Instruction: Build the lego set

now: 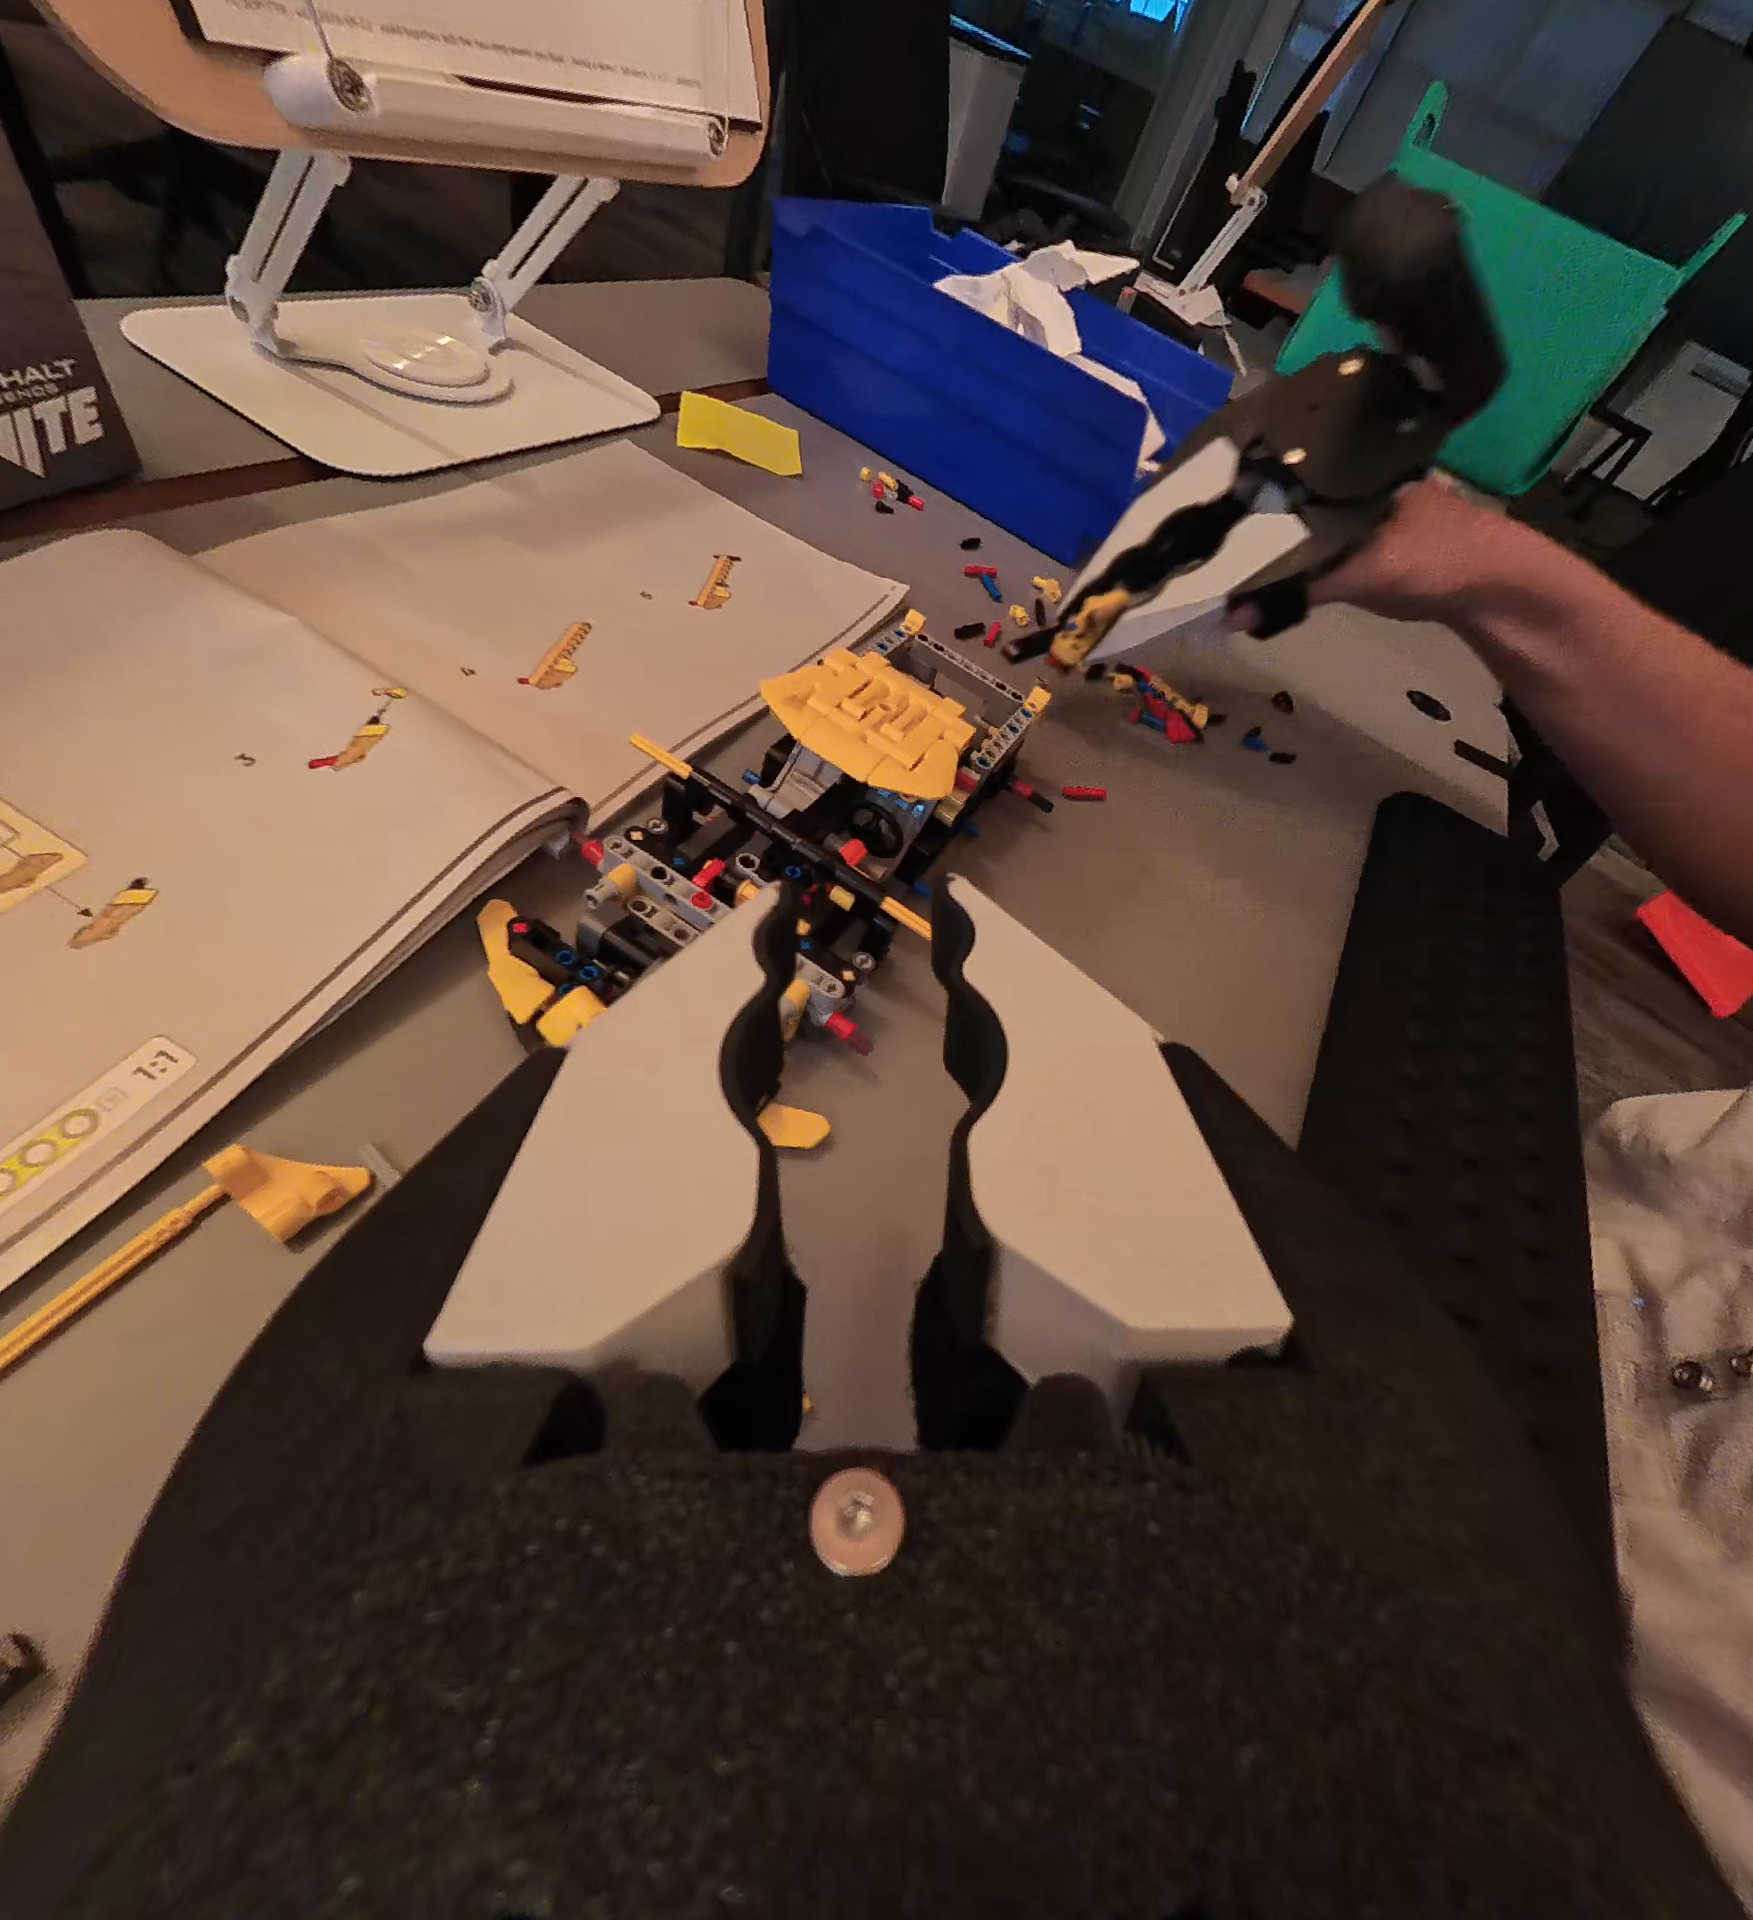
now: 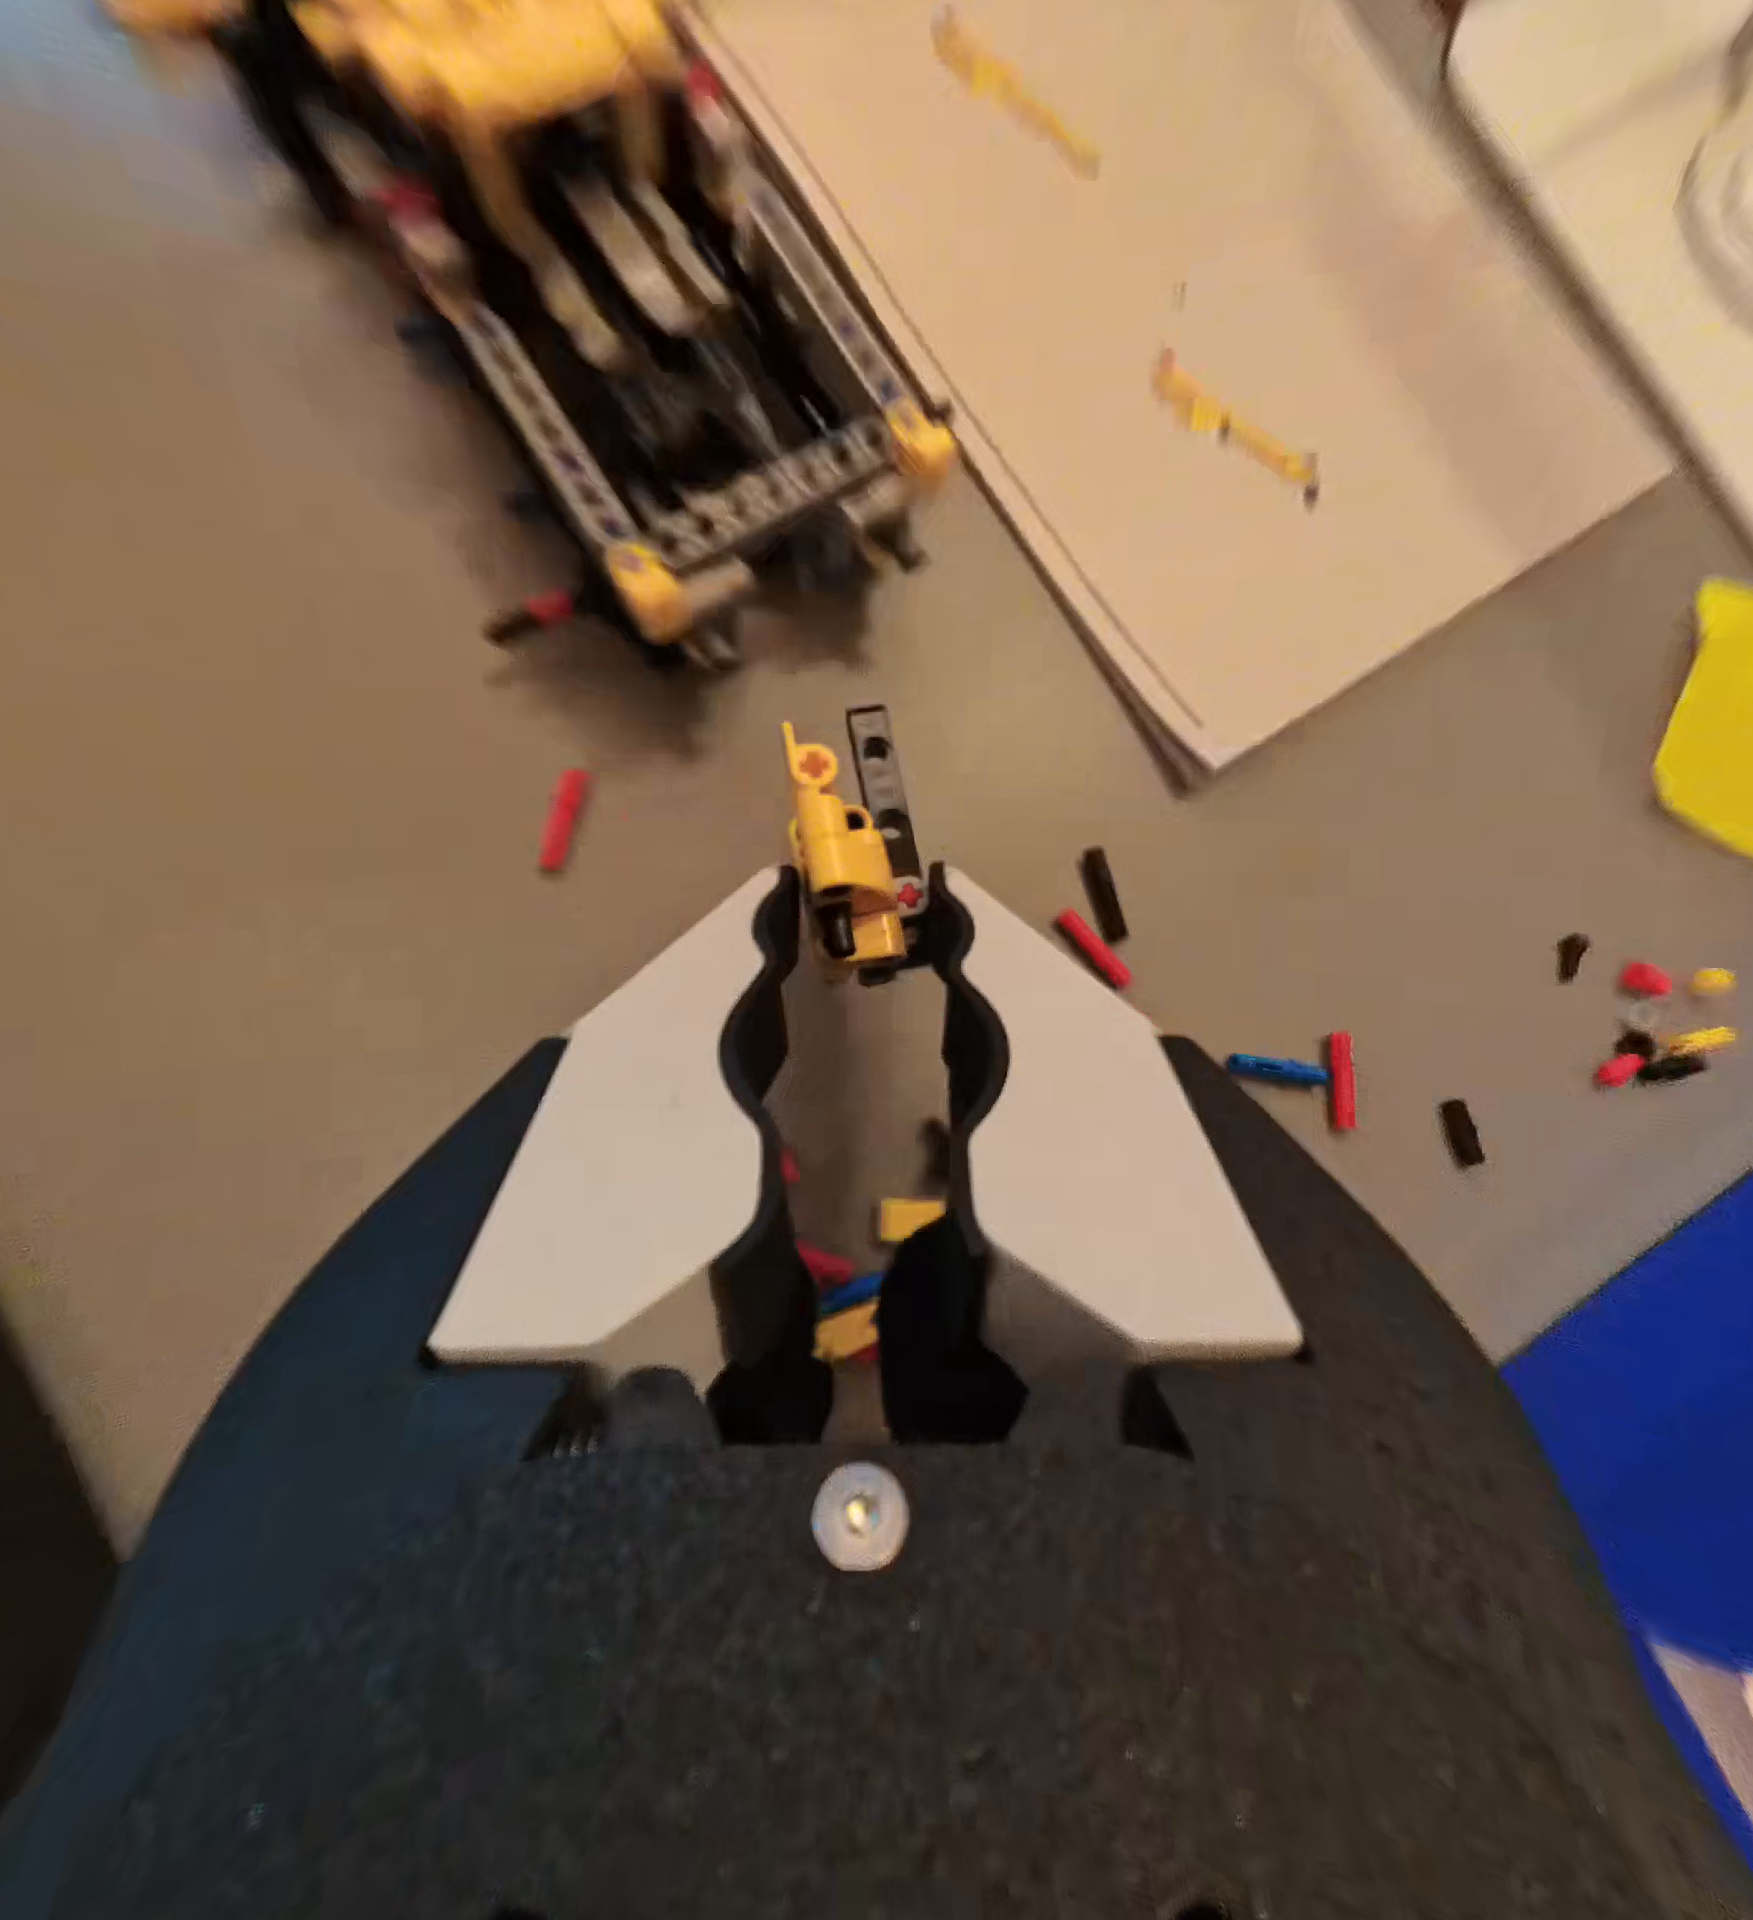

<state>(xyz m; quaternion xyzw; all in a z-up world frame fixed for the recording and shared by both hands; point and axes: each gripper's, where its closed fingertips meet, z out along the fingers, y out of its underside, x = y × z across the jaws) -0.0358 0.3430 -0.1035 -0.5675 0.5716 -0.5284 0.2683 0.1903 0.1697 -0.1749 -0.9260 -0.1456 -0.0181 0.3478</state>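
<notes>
A half-built yellow, black and grey lego car (image 1: 810, 821) lies on the grey table beside the open instruction book (image 1: 259, 748); it is blurred in the right wrist view (image 2: 581, 281). My left gripper (image 1: 856, 904) is open and empty, its tips just over the car's near end. My right gripper (image 2: 861, 883) is shut on a small yellow and black lego sub-assembly (image 2: 851, 862) and holds it above the table, behind the car. It also shows in the left wrist view (image 1: 1080, 634), held by a person's hand.
Loose red, black, blue and yellow pins (image 2: 1339, 1070) are scattered on the table. A blue bin (image 1: 965, 374) with crumpled paper stands at the back right. A white book stand (image 1: 384, 353), a yellow axle with a yellow panel (image 1: 280, 1184) and a yellow slip (image 1: 737, 436) lie around.
</notes>
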